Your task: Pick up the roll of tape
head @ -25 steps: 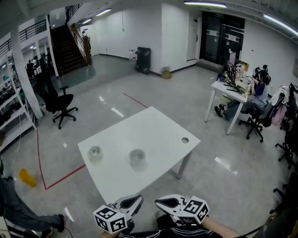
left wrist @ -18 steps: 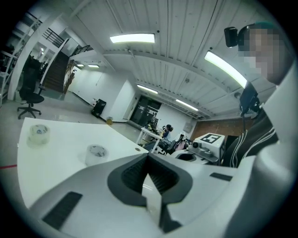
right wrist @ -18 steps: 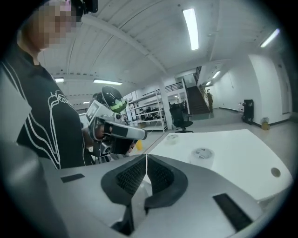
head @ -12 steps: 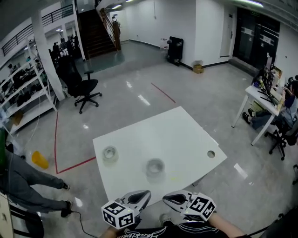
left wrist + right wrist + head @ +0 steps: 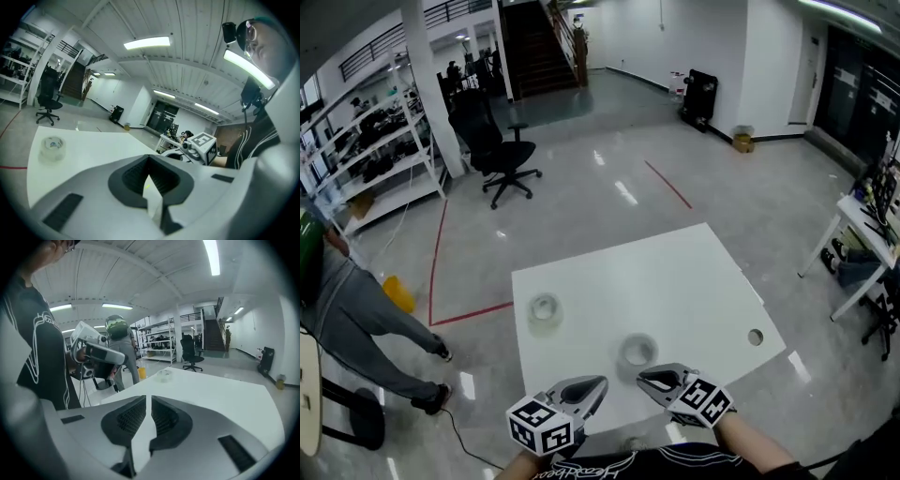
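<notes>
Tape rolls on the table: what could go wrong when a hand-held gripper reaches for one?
1. The left hand-held gripper and the right hand-held gripper are both shut; reaching like this could push the near roll away.
2. The far roll looks the same, so the wrong one may be taken.

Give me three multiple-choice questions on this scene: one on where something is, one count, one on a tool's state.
1. Where is the nearer tape roll? A held aloft; B lying on the white table, just ahead of the right tool; C stacked on another roll.
2. Tape rolls on the table? A one; B four; C two.
3. Right tool's jaws? A shut, empty; B wide open; C clamping a roll.
Answers: 1 B, it rests on the tabletop; 2 C, a second roll lies farther left; 3 A, they stand together, nothing between.
</notes>
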`<move>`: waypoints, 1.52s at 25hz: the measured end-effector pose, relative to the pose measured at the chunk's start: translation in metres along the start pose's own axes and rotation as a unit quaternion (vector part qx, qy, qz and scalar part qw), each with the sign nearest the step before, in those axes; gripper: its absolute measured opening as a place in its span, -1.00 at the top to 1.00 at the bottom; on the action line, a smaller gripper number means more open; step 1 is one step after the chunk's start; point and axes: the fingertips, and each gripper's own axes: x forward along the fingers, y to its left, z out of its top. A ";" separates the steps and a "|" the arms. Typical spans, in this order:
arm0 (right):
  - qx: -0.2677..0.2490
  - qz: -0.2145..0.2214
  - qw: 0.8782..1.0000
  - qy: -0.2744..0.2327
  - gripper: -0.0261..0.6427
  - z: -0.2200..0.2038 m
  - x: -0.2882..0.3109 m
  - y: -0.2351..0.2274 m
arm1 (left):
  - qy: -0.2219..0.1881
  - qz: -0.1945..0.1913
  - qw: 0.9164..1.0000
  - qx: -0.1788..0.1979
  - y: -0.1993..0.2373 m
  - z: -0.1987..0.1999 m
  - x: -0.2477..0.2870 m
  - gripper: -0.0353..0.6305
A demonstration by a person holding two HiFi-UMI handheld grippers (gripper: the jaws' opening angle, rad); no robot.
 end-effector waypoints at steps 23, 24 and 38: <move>-0.111 0.007 0.973 0.202 0.46 -0.063 0.099 -0.051 | -0.040 0.064 0.997 -0.024 0.050 0.014 -0.039 0.88; -0.123 0.000 0.970 0.208 0.46 -0.064 0.100 -0.052 | -0.040 0.064 0.997 -0.025 0.050 0.014 -0.041 0.88; -0.114 -0.001 0.964 0.240 0.51 -0.073 0.105 -0.052 | -0.025 0.054 0.998 -0.037 0.047 0.004 -0.058 0.88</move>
